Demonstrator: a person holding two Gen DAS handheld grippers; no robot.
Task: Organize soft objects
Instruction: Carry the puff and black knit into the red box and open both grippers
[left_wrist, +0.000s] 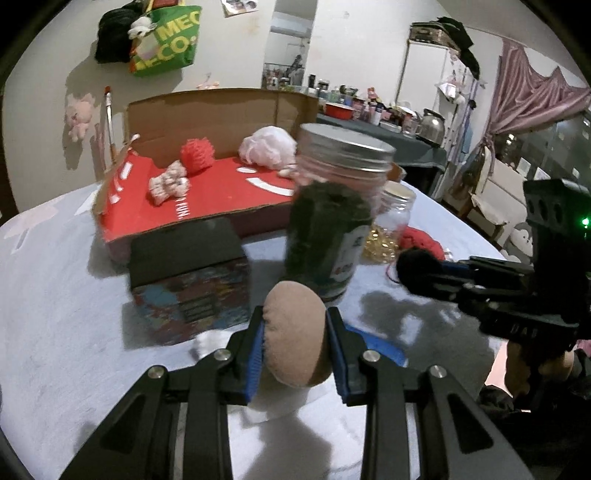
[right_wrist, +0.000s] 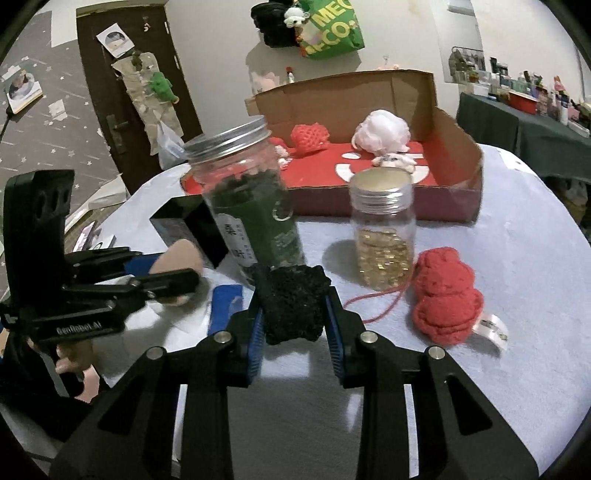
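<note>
Sorting partly done: three soft items lie in the cardboard tray (right_wrist: 458, 177) beyond both tongs.
Left gripper (left_wrist: 295, 332) clasps a tan cushion (left_wrist: 295, 332); right gripper (right_wrist: 293, 310) clasps a black knit piece (right_wrist: 291, 306); red yarn toy (right_wrist: 445, 295) (right of it) awaits.

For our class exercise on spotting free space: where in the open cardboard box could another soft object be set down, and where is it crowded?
The red floor of the cardboard box is bare toward its front edge, behind the gold-bead jar. The back is taken up by the red pom-pom, white puff and small pink-white toy. The table in front, around the dark-filled jar, is crowded.
</note>
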